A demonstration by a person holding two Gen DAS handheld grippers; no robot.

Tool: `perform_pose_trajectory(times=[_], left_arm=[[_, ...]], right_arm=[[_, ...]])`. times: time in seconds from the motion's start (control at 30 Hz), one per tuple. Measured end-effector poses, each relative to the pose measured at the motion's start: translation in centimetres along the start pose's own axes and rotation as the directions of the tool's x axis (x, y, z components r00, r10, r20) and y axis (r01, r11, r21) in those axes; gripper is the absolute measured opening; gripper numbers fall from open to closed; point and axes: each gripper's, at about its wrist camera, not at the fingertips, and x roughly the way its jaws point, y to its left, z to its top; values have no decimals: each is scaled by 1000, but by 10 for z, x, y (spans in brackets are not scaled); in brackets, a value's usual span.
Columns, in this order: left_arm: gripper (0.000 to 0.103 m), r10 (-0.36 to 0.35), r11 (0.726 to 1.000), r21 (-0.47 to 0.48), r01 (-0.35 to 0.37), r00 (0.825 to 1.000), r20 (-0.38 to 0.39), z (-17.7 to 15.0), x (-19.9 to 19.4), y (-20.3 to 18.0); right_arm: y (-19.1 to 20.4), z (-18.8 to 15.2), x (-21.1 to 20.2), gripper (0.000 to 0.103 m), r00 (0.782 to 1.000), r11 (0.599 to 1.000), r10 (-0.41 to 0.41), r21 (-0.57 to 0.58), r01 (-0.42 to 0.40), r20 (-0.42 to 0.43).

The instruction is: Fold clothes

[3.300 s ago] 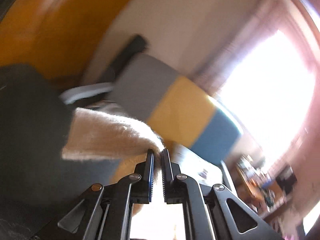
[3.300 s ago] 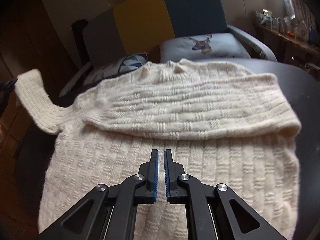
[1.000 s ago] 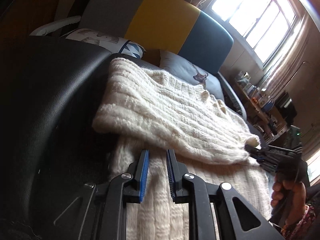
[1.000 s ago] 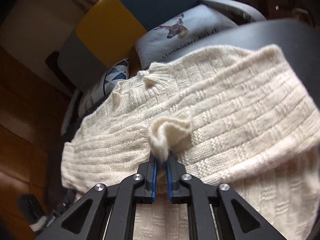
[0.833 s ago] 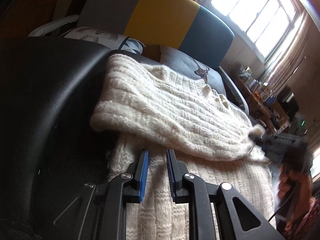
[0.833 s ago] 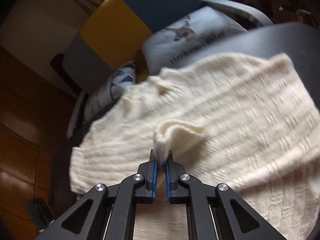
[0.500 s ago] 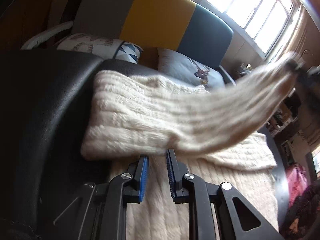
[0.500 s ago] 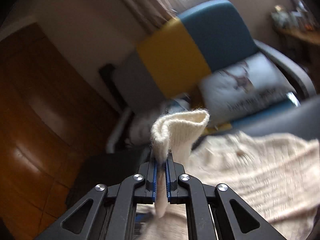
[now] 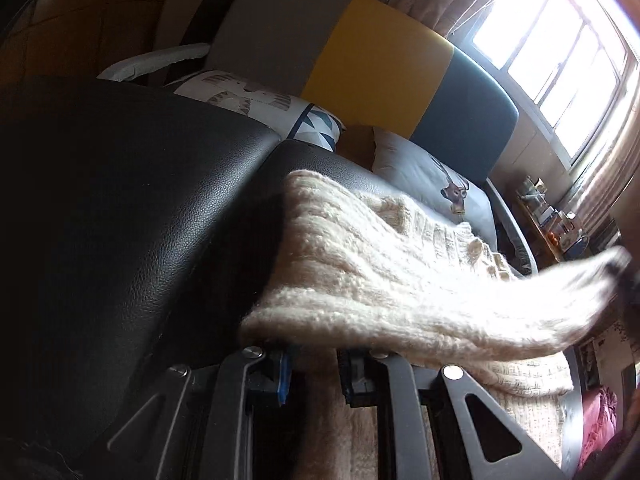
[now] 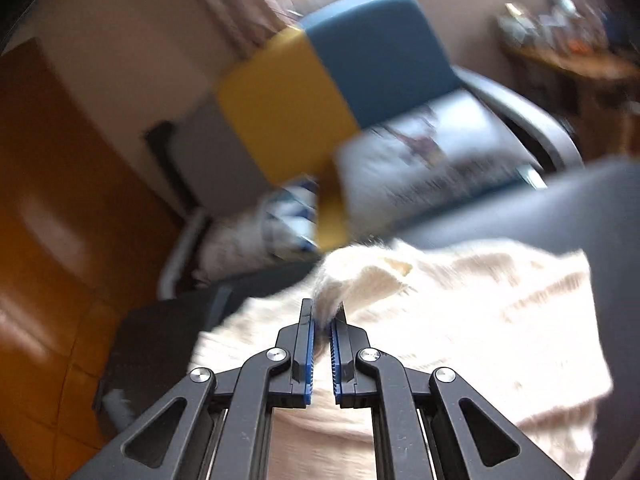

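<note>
A cream knitted sweater (image 9: pixel 360 264) lies folded on the black leather table (image 9: pixel 120 200). One sleeve (image 9: pixel 520 312) stretches off to the right, blurred, towards the dark shape of my right gripper (image 9: pixel 628 280) at the frame edge. My left gripper (image 9: pixel 316 364) is open, low at the near left edge of the sweater, and the folded edge covers its fingertips. In the right wrist view my right gripper (image 10: pixel 324 316) is shut on the sleeve cuff (image 10: pixel 360 276) and holds it above the sweater body (image 10: pixel 480 320).
Behind the table stands an armchair (image 9: pixel 380 60) in grey, yellow and blue, with a deer-print cushion (image 9: pixel 432 176) on it. A cluttered shelf (image 9: pixel 552 220) runs under the window at the right. Wooden panelling (image 10: pixel 60 200) fills the left.
My right gripper lifted the sleeve cuff off the sweater and now swings it down over the body. My left gripper has opened wider and slid under the folded edge.
</note>
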Motion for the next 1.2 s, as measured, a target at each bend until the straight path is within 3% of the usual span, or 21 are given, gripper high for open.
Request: perform_pose_trajectory(times=[0.13,0.3,0.47,0.57,0.73,0.93,1.07,1.2], left_arm=[[17,13,999,46,-12,1000,-12,-2,2,-7],[17,44,993,108,-41,999,-24,-4,4,-21],[17,49,993,110,-46,998,-27,-6,4,-22],[17,50,993,108,-47,998,-27,-6,4,-22],[17,42,993,109,-36,998,-53,-8,-2,-22],[17,-21,991,129,33,996,-91,-24,-39,-9],[17,-37,985,167,35,999,7,-26,-66,-11],[17,-57,977,209,52,998,18,-8,-45,-34]], right_arm=[[-50,-6,11,7,1000,986,-5,166,10,-25],[-70,-7,7,7,999,988,-39,151,43,-30],[-97,-20,31,7,985,981,-92,154,114,-144],[-107,-34,42,7,981,982,-101,144,125,-167],[-105,-35,40,7,983,986,-110,111,126,-145],[-97,-32,37,7,982,989,-130,54,139,-133],[-91,-33,39,7,977,987,-156,5,158,-142],[-94,-36,43,7,976,986,-159,21,164,-149]])
